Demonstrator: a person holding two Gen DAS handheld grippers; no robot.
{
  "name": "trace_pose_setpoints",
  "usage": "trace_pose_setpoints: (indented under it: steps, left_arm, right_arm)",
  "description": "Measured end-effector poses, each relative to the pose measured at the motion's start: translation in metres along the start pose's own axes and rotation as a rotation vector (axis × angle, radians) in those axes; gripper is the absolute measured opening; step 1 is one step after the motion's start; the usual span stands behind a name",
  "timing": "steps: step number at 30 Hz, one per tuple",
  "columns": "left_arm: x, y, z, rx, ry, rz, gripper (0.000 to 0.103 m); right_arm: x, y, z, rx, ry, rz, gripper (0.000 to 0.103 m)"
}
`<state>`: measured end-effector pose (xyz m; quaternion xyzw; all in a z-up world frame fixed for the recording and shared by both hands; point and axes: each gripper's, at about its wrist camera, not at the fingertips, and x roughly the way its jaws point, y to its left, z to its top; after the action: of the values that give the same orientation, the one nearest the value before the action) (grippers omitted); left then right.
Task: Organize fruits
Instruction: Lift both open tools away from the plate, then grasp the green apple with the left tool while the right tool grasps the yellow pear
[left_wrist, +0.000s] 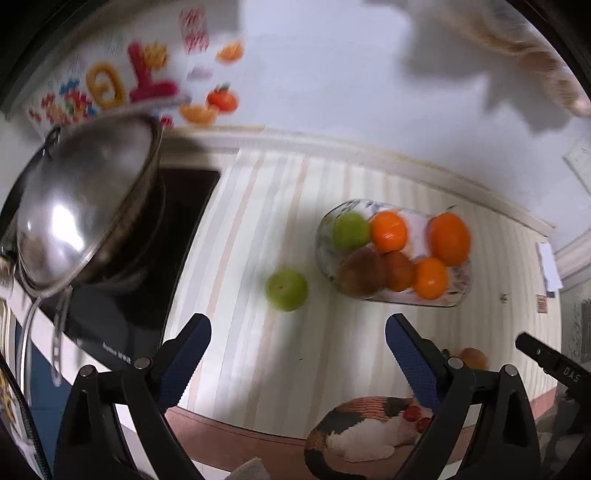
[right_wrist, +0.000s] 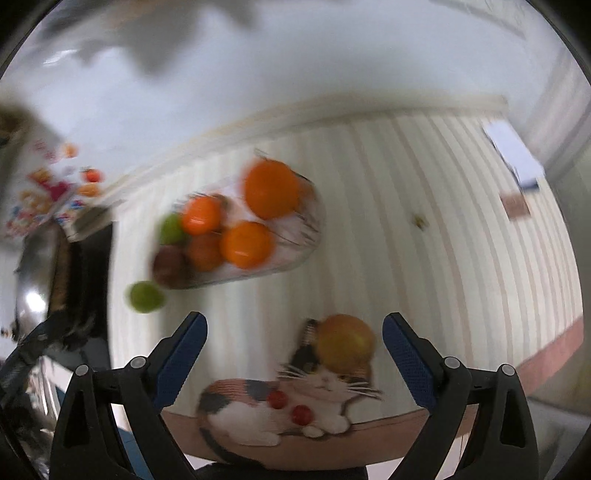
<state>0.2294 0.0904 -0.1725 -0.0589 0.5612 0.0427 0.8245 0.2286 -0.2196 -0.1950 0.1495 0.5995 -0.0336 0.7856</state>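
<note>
Left wrist view: the left claw stands wide apart with nothing between its blue, ribbed pads, pointing down at the striped cream tabletop. Just beyond it lies a loose round green fruit, apart from the clear glass dish further out. That dish holds a second green fruit, three glossy orange fruits, a brownish fruit and a darker orange one partly hidden between them. A domed steel lid sits on a pot over a black cooktop at the left.

From the right wrist, the right claw is likewise spread and empty, above a yellow-orange round fruit resting on a printed calico cat picture at the tabletop's near edge. Motion blur softens everything, so the dish's pattern is hard to make out.
</note>
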Motion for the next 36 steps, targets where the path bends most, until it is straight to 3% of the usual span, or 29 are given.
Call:
trace_pose_setpoints:
  steps: [5,11,14,19,26,28,30,31,32,36]
  left_arm:
    - [0.047,0.02,-0.003,-0.064,0.117,-0.002,0.097]
    - [0.091,0.038,-0.01,-0.102,0.241,0.021,0.097]
    - [0.103,0.046,-0.011,-0.121,0.269,0.028,0.097]
    - [0.119,0.043,0.001,-0.118,0.27,0.024,0.097]
    - [0.159,0.021,0.023,-0.057,0.319,0.01,0.097]
    - [0.167,0.017,0.027,-0.042,0.309,0.009,0.088]
    - [0.17,0.015,0.029,-0.028,0.293,-0.006,0.063]
    - [0.17,0.013,0.029,-0.028,0.284,-0.029,0.057]
    - [0.169,0.012,0.03,-0.023,0.273,-0.031,0.053]
    - [0.165,0.005,0.023,0.02,0.242,-0.001,0.053]
  right_arm:
    - [0.069,-0.037,-0.005,0.092,0.157,-0.007,0.098]
    - [0.136,-0.047,-0.025,0.108,0.299,-0.019,0.096]
    - [0.148,-0.044,-0.031,0.098,0.305,-0.053,0.073]
    - [0.149,-0.038,-0.033,0.057,0.264,-0.07,0.072]
    - [0.149,0.003,-0.039,-0.026,0.295,0.016,0.072]
    - [0.15,0.015,-0.043,-0.048,0.301,0.033,0.072]
    - [0.154,0.028,-0.045,-0.07,0.309,0.044,0.072]
    - [0.156,0.032,-0.047,-0.078,0.313,0.046,0.072]
    - [0.159,0.037,-0.048,-0.089,0.318,0.044,0.072]
    - [0.166,0.049,-0.056,-0.109,0.327,0.039,0.072]
